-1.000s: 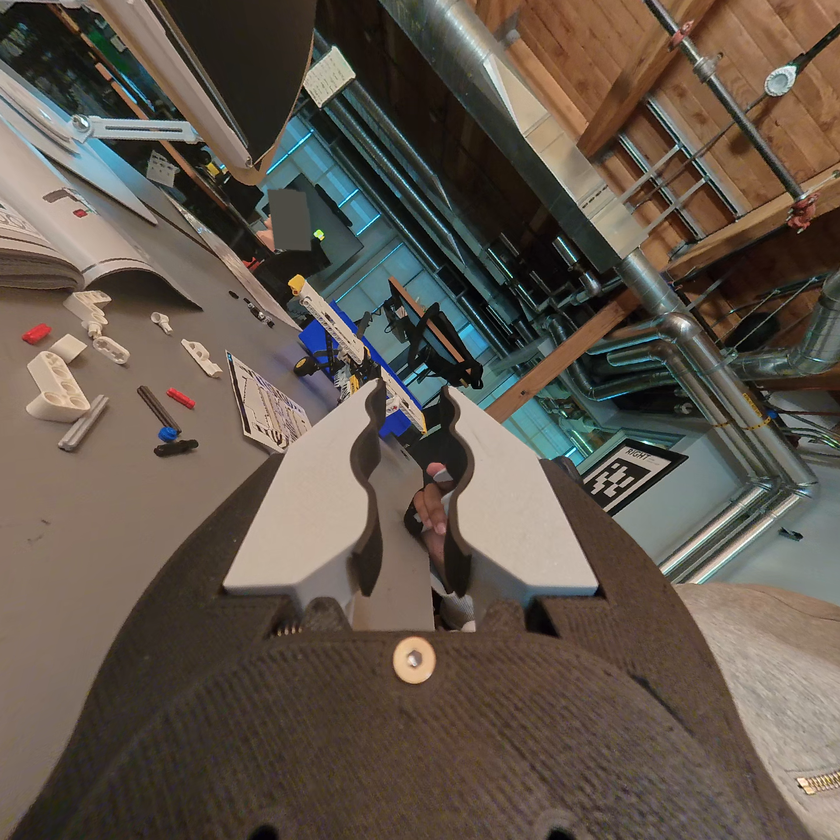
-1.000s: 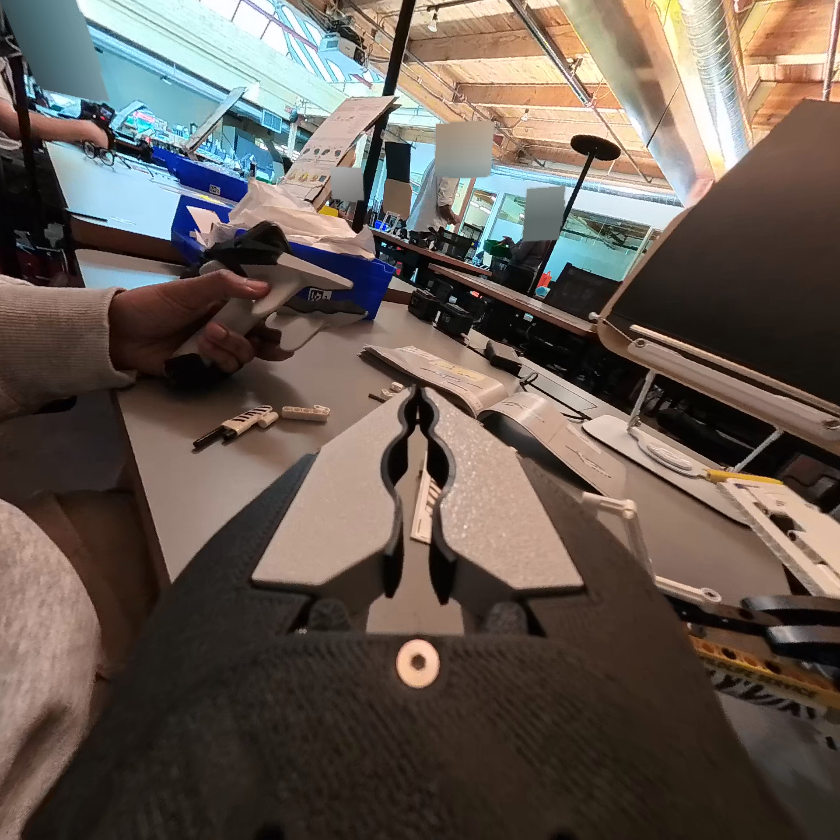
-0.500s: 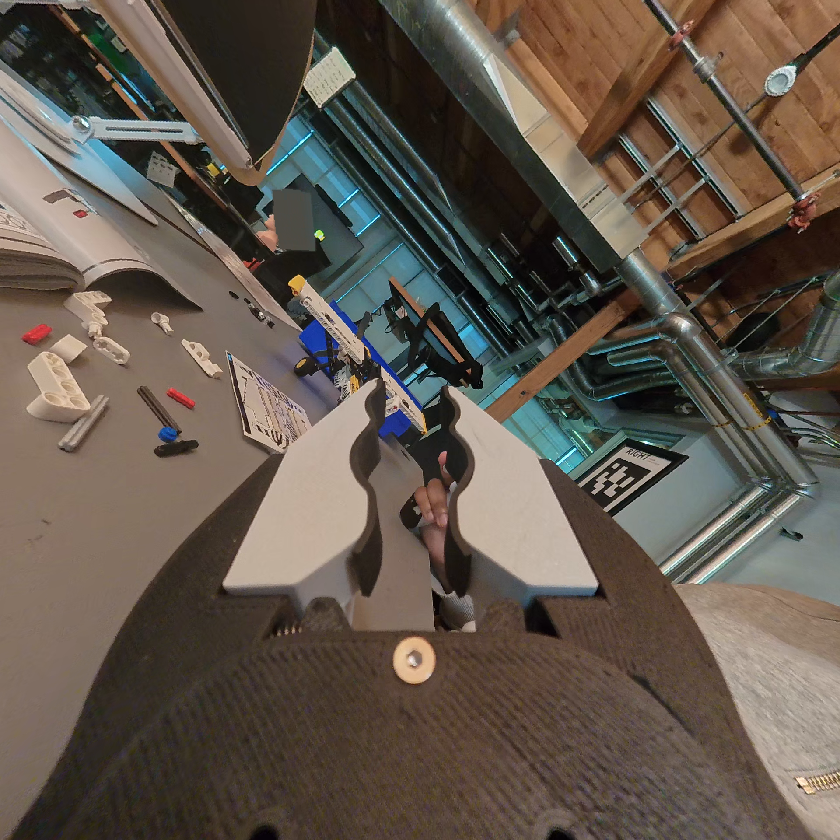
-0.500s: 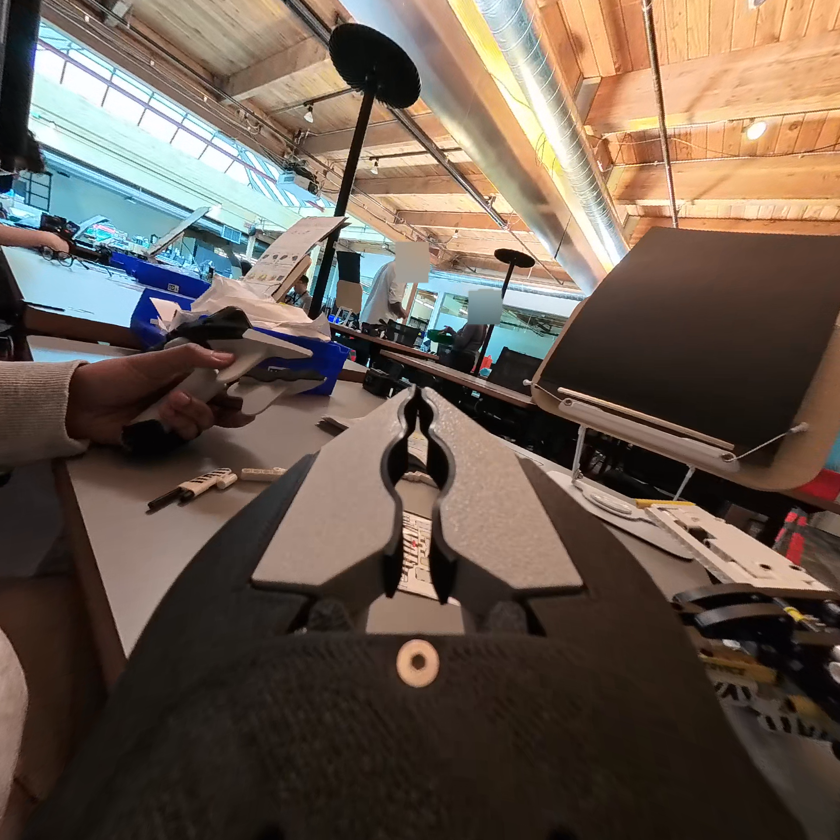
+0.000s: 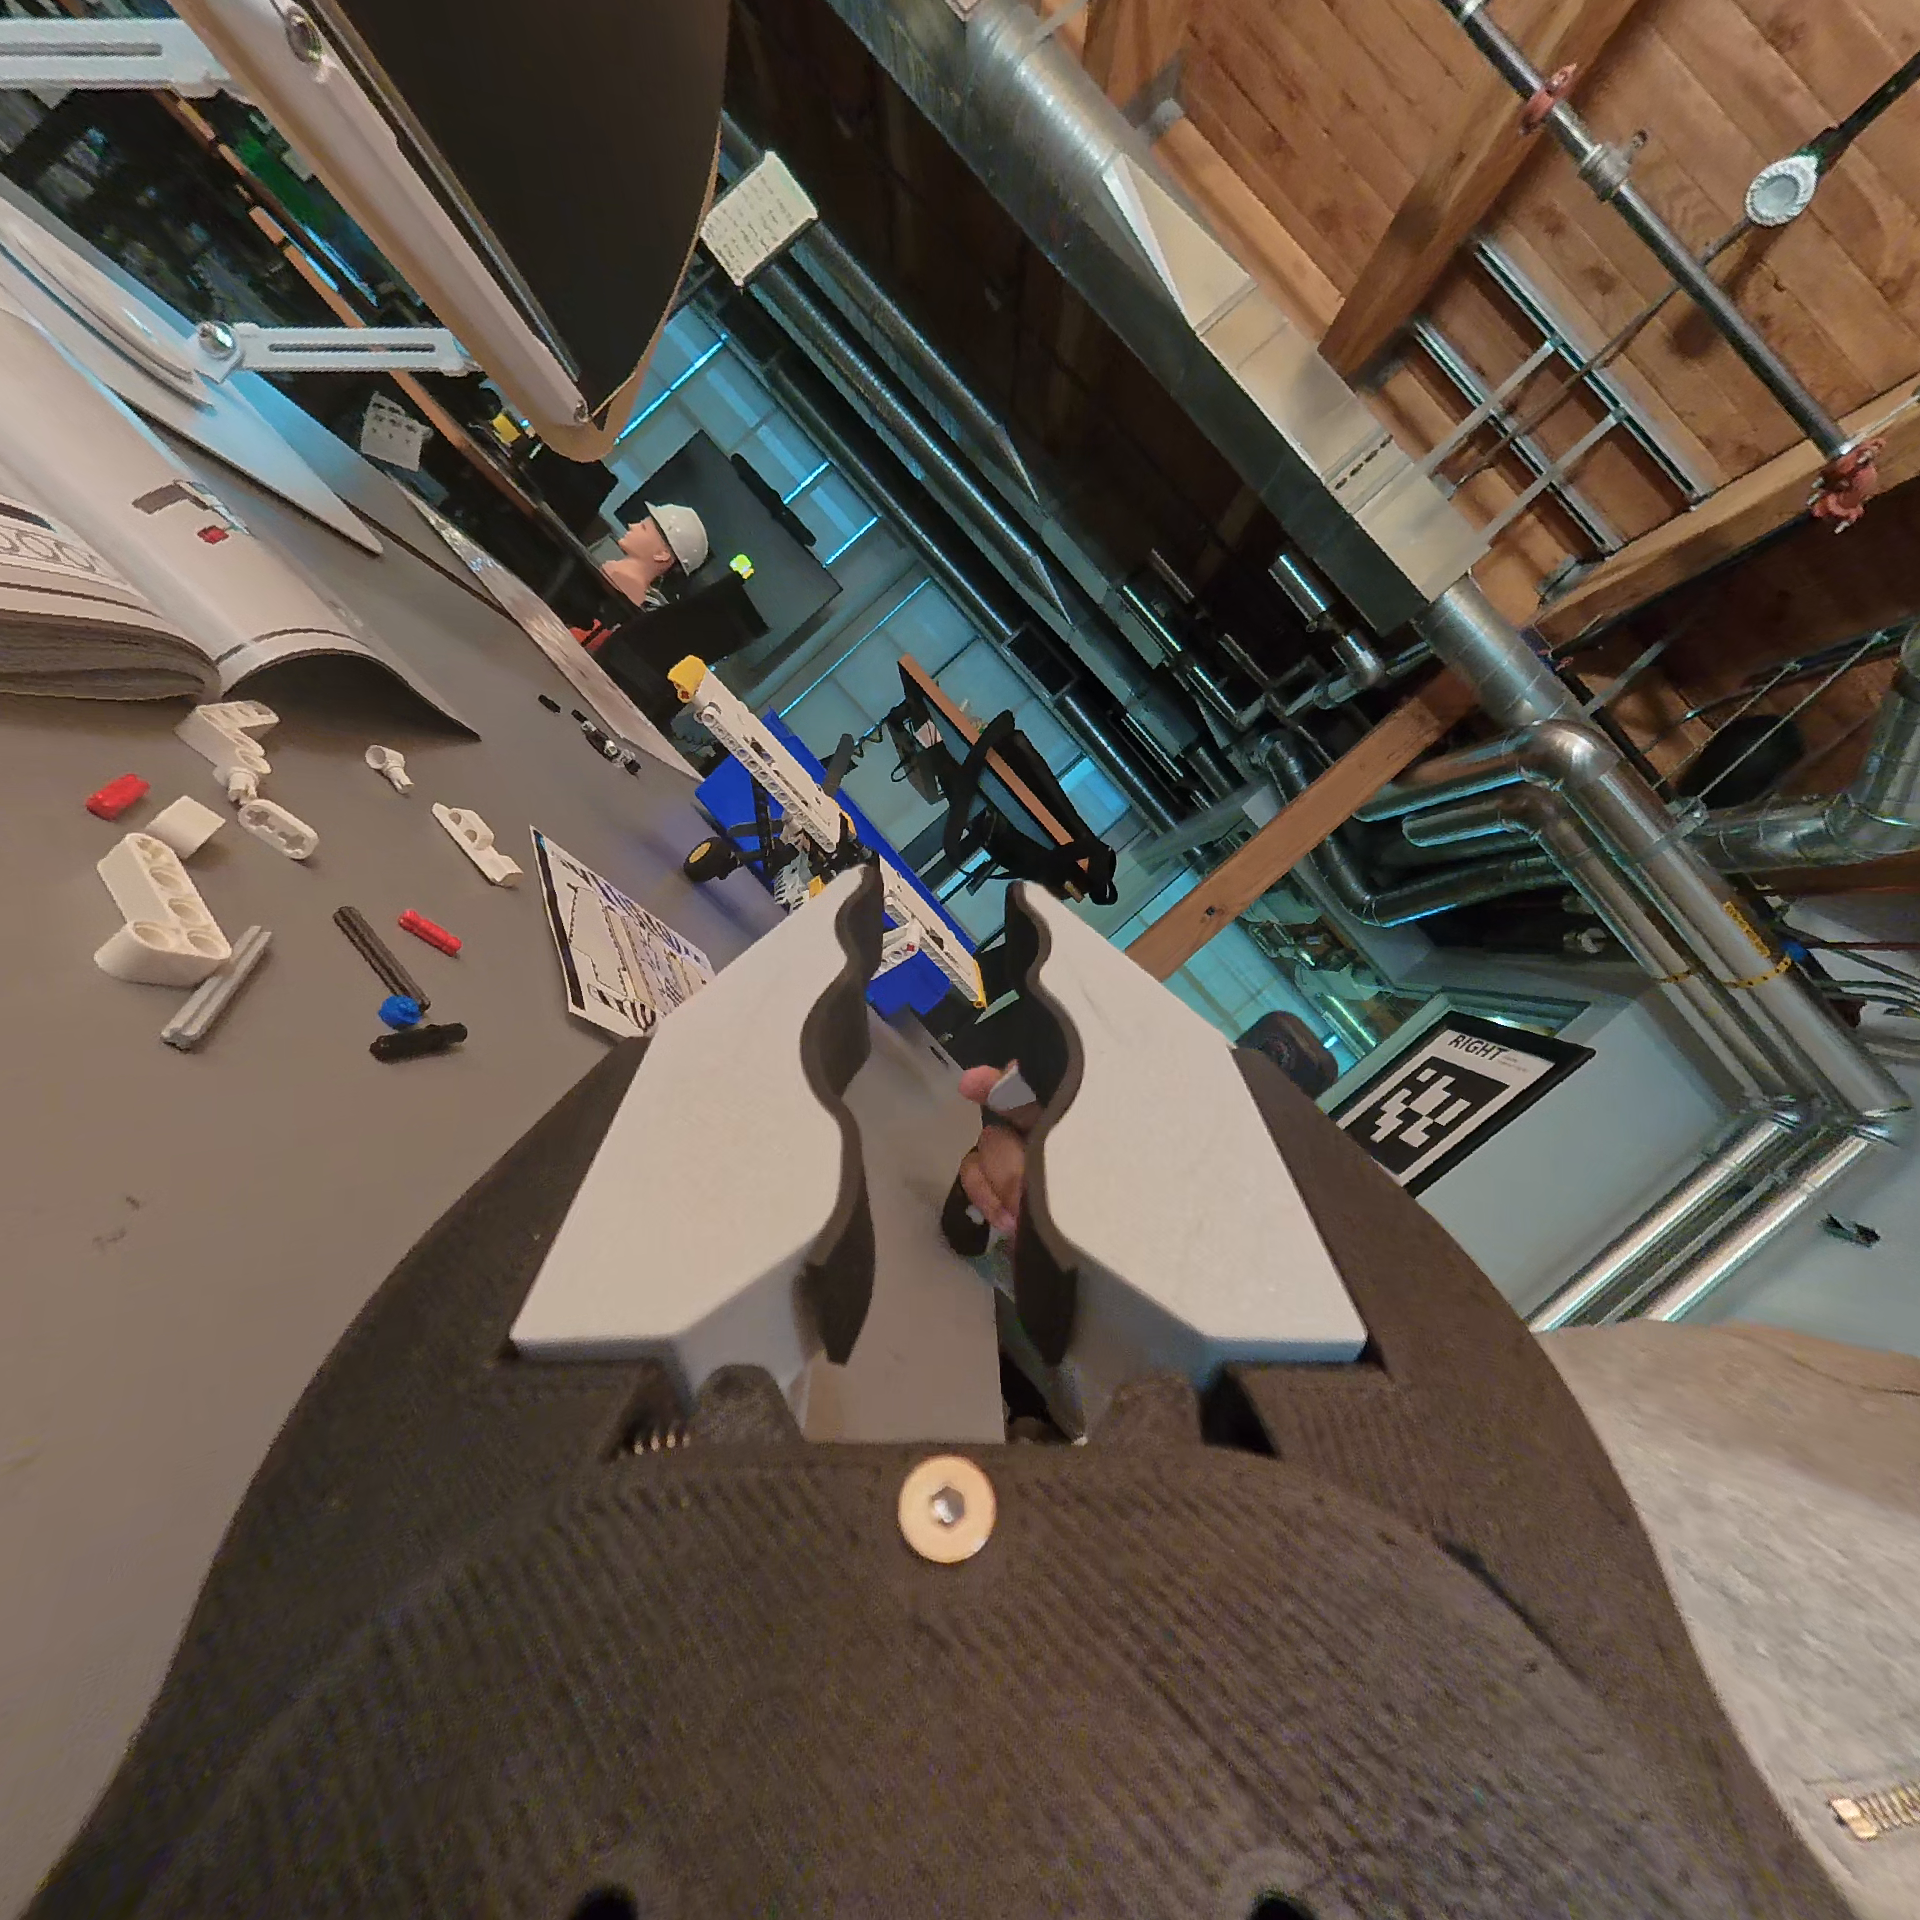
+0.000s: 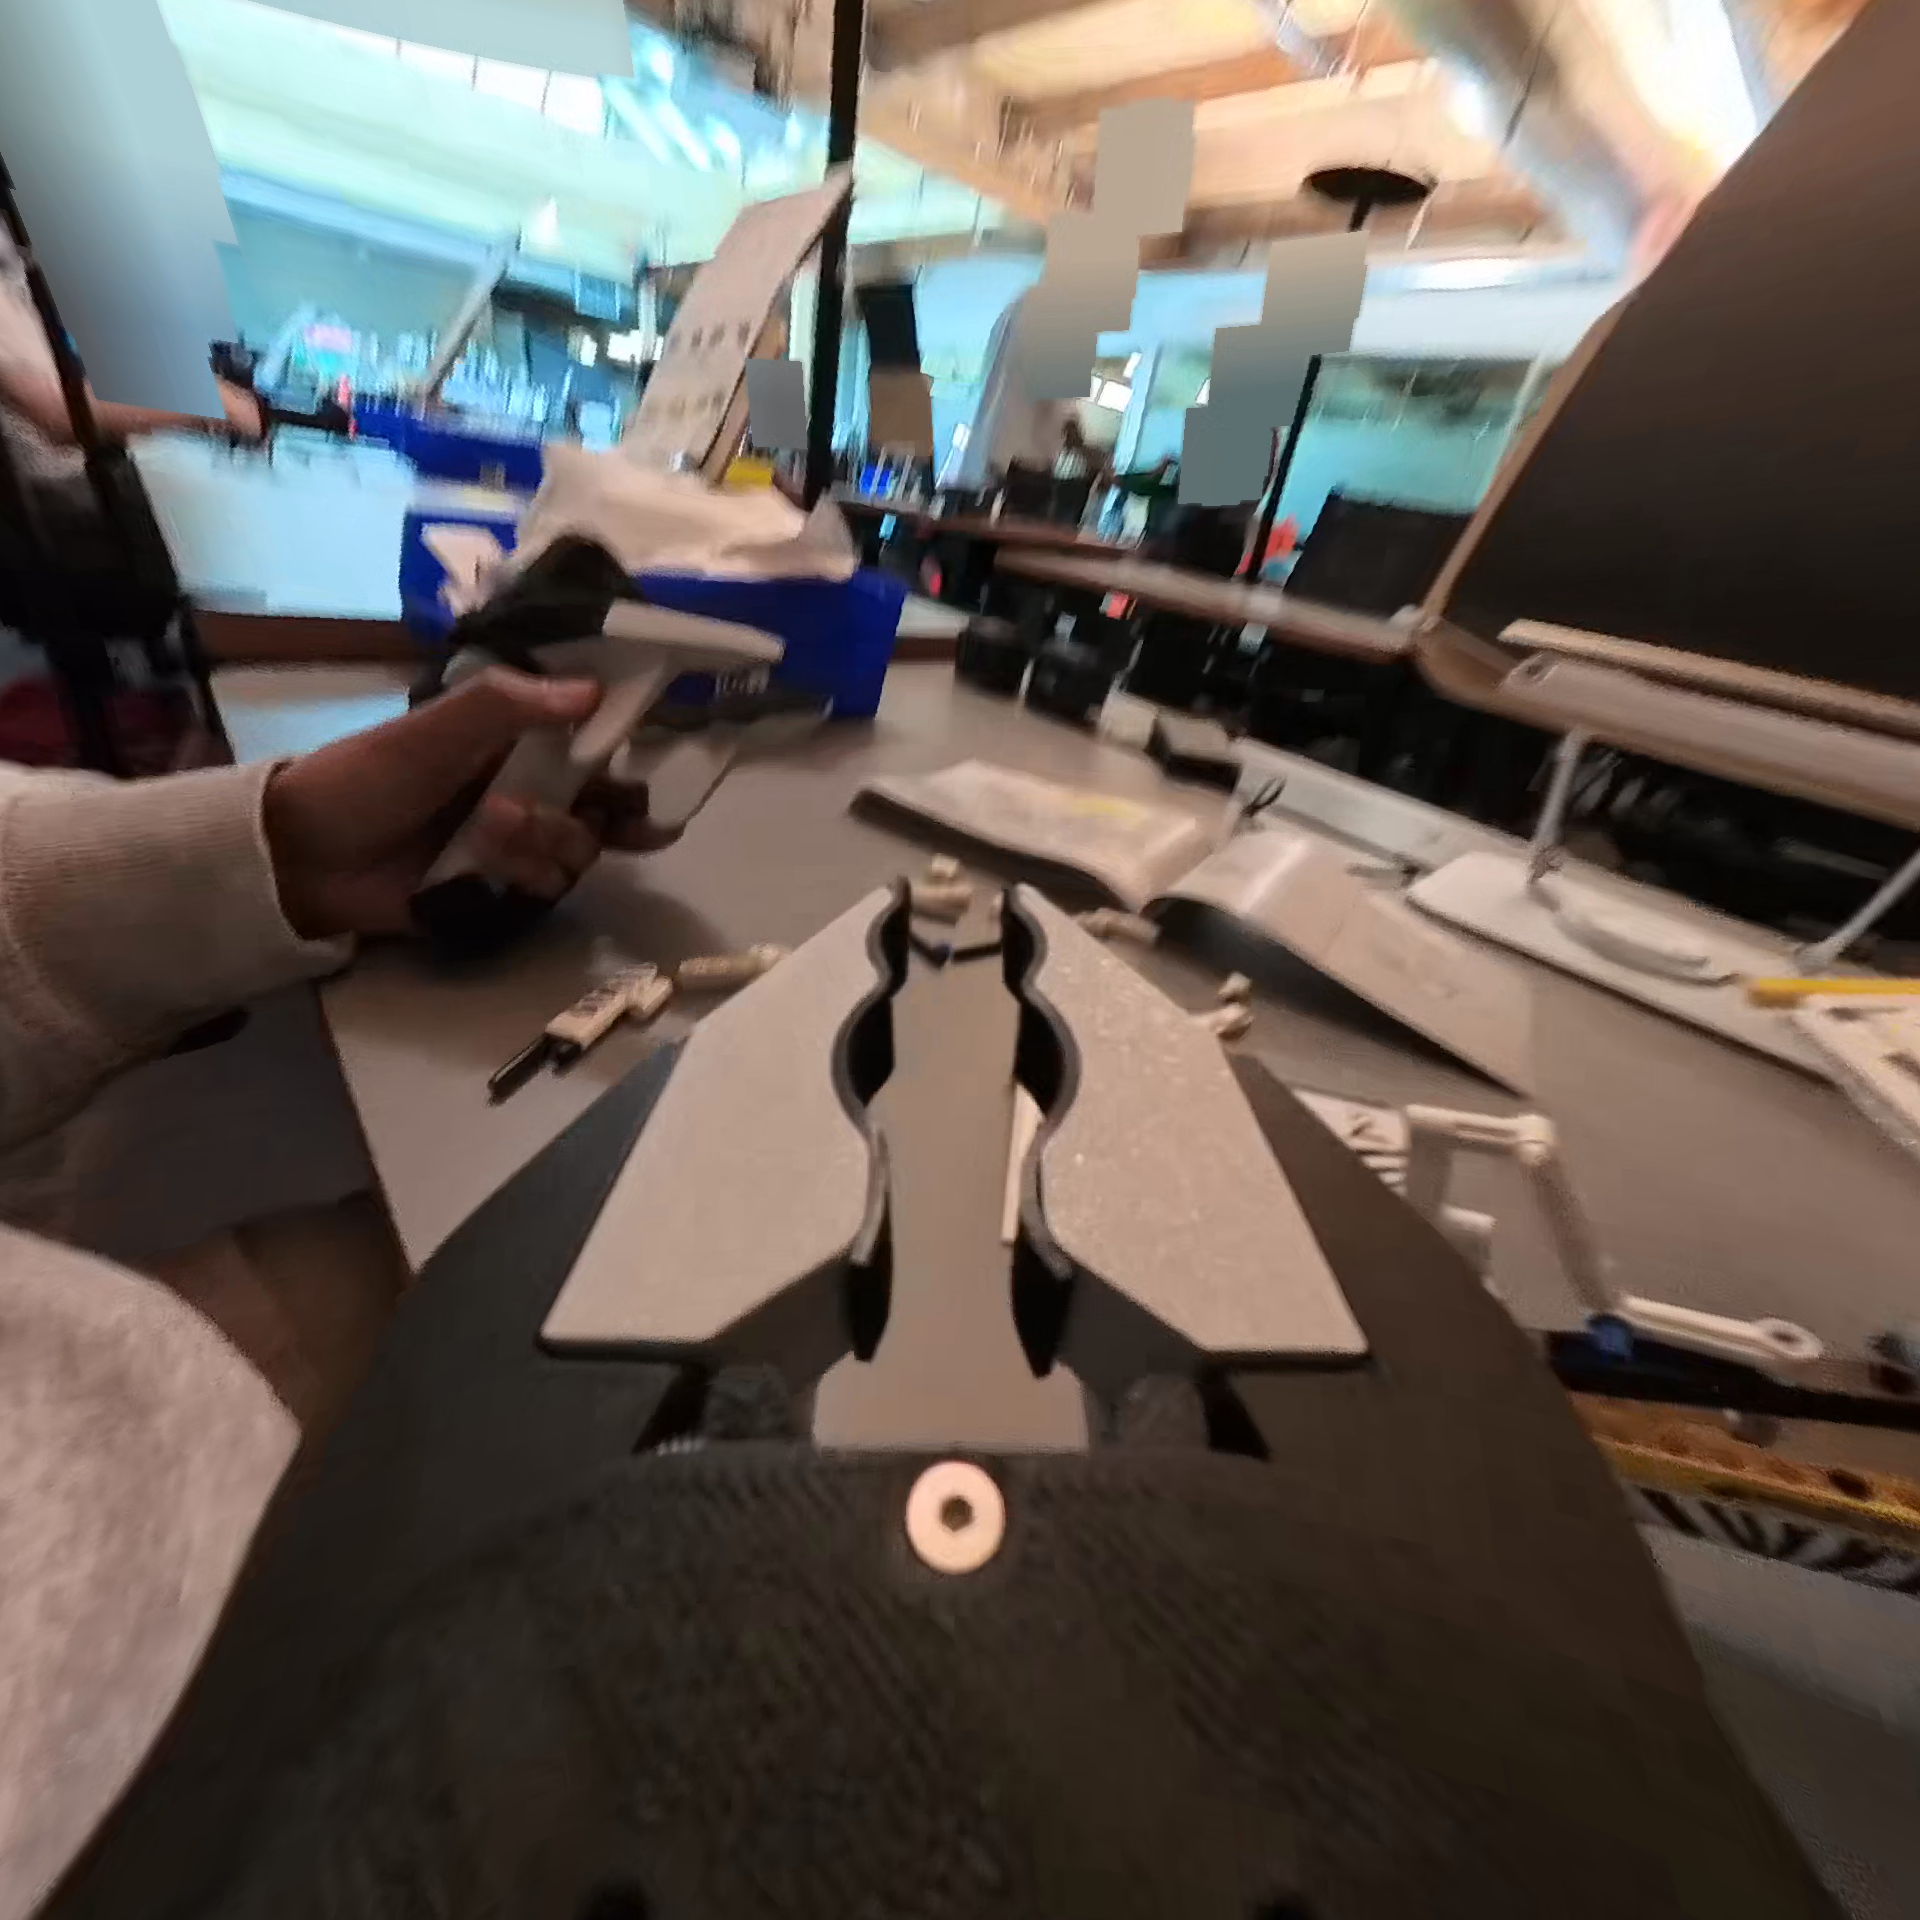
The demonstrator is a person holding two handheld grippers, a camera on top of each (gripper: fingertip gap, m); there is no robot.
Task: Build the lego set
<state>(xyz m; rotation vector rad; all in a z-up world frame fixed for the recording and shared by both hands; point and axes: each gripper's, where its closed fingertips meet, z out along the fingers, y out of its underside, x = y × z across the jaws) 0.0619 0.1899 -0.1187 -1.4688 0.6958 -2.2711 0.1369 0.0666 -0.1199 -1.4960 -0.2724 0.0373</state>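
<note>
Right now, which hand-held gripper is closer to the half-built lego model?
Right. The right hand-held gripper is just beside the lego model, which lies at its right flank. The left hand-held gripper is held up farther off, on the other side.

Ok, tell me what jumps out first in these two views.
In the left wrist view, loose white, red and black lego pieces lie scattered on the grey table, left of the open left tongs. In the blurred right wrist view, the right tongs gape empty, pointing over the table toward an open instruction booklet.

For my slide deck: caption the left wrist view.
Open left tool hovers above loose Lego pieces on a grey table.
</note>
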